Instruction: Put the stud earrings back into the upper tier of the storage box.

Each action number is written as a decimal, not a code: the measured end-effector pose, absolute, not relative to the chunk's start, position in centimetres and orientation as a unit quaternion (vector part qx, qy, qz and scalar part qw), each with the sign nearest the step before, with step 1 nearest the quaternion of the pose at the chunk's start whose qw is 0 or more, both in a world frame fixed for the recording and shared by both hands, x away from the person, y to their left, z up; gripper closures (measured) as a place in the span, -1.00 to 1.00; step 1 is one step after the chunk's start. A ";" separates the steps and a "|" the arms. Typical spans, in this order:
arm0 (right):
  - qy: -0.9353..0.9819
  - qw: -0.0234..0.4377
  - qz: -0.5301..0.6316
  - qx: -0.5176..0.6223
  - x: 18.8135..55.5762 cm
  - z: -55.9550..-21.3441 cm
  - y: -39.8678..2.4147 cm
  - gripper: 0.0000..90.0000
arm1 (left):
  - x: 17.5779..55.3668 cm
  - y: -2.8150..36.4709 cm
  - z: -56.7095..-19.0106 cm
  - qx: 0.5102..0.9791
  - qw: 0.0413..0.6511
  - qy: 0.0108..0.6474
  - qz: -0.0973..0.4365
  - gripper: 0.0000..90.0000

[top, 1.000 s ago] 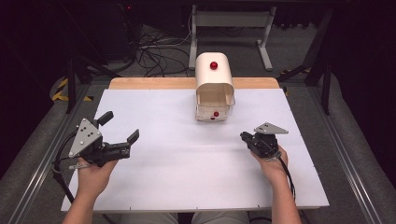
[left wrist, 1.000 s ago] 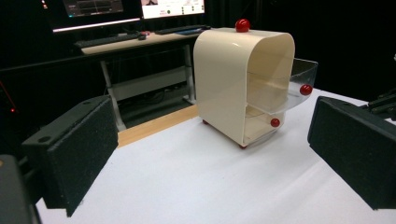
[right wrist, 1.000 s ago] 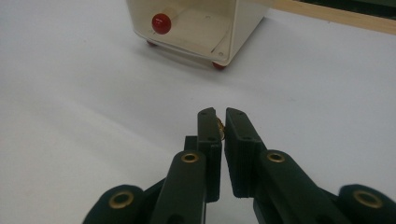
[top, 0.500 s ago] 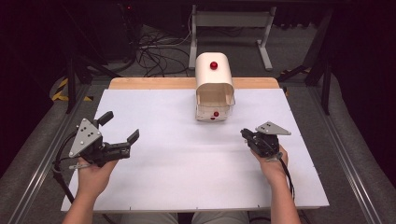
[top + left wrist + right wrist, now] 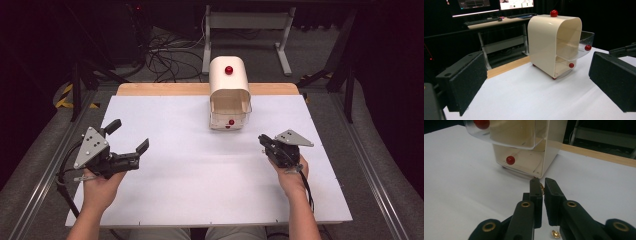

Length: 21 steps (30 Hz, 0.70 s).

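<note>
both hands [image 5: 102, 182] rest low, right gripper [image 5: 262, 140] fingers together.

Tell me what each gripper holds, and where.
Right gripper pinches a small gold piece near its jaw tips, which part is unclear; left gripper holds nothing.

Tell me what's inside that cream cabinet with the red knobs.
The cream cabinet holds two clear drawers with red knobs: the upper drawer is pulled partly out, the lower drawer is pushed in. Both look empty where visible; the cream walls hide their rear parts.
</note>
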State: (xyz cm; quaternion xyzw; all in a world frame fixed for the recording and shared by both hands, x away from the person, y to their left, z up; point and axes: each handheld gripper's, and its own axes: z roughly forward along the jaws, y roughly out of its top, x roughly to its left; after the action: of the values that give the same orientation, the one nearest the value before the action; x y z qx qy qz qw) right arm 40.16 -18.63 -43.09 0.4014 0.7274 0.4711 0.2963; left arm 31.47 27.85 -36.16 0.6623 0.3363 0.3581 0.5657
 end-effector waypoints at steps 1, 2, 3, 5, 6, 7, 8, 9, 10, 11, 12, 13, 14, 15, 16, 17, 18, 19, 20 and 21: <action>0.727 0.298 0.472 0.401 40.1 -43.0 -18.6 0.90 | 31.5 27.9 -36.2 0.662 0.566 0.336 0.358 -0.95; 0.726 0.298 0.473 0.401 40.1 -43.0 -18.6 0.90 | 31.5 27.8 -36.2 0.663 0.565 0.336 0.358 -0.95; 0.724 0.299 0.474 0.401 40.0 -42.9 -18.5 0.90 | 31.5 27.8 -36.1 0.663 0.565 0.336 0.358 -0.95; 0.724 0.302 0.476 0.398 40.0 -42.9 -18.5 0.90 | 31.5 27.9 -36.1 0.663 0.565 0.336 0.359 -0.95; 0.724 0.302 0.477 0.396 40.0 -42.8 -18.4 0.90 | 31.4 27.9 -36.1 0.662 0.566 0.336 0.359 -0.95; 0.724 0.300 0.478 0.398 40.0 -42.8 -18.4 0.90 | 31.4 27.9 -36.1 0.662 0.565 0.337 0.359 -0.95; 0.723 0.301 0.477 0.397 40.0 -42.8 -18.3 0.90 | 31.4 27.9 -36.1 0.662 0.566 0.336 0.360 -0.95; 0.723 0.302 0.477 0.398 39.9 -42.8 -18.3 0.90 | 31.4 27.9 -36.1 0.662 0.566 0.336 0.360 -0.95; 0.722 0.303 0.478 0.398 39.9 -42.8 -18.3 0.90 | 31.4 27.9 -36.1 0.662 0.565 0.336 0.360 -0.95; 0.722 0.303 0.478 0.398 39.9 -42.7 -18.2 0.90 | 31.4 27.9 -36.0 0.661 0.566 0.336 0.360 -0.95; 0.720 0.306 0.480 0.398 39.9 -42.7 -18.2 0.90 | 31.4 28.0 -36.0 0.662 0.566 0.336 0.360 -0.95; 0.719 0.308 0.480 0.397 39.9 -42.6 -18.2 0.90 | 31.4 28.0 -36.0 0.662 0.565 0.336 0.360 -0.95; 0.718 0.309 0.481 0.397 39.8 -42.6 -18.2 0.90 | 31.4 27.9 -36.1 0.662 0.565 0.336 0.360 -0.95; 0.716 0.309 0.482 0.399 39.8 -42.5 -18.2 0.90 | 31.4 27.9 -36.1 0.662 0.565 0.336 0.360 -0.95; 0.715 0.309 0.484 0.399 39.8 -42.5 -18.2 0.90 | 31.4 27.9 -36.1 0.662 0.565 0.336 0.360 -0.95; 0.715 0.309 0.485 0.397 39.8 -42.5 -18.2 0.90 | 31.4 27.9 -36.1 0.662 0.565 0.336 0.360 -0.95; 0.714 0.310 0.485 0.398 39.8 -42.4 -18.2 0.90 | 31.4 27.9 -36.1 0.662 0.566 0.336 0.360 -0.95; 0.713 0.311 0.486 0.398 39.8 -42.4 -18.2 0.90 | 31.4 27.9 -36.1 0.662 0.566 0.335 0.359 -0.95; 0.712 0.312 0.487 0.397 39.7 -42.4 -18.2 0.90 | 31.4 27.9 -36.0 0.663 0.566 0.334 0.359 -0.95; 0.712 0.313 0.488 0.397 39.7 -42.3 -18.2 0.90 | 31.4 27.9 -36.0 0.663 0.565 0.335 0.360 -0.95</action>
State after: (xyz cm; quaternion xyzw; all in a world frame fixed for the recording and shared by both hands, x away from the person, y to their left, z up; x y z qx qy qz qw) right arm 39.72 -18.18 -42.34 0.3973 0.7116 0.4877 0.3128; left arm 31.37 27.89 -36.02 0.6625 0.3346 0.3600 0.5653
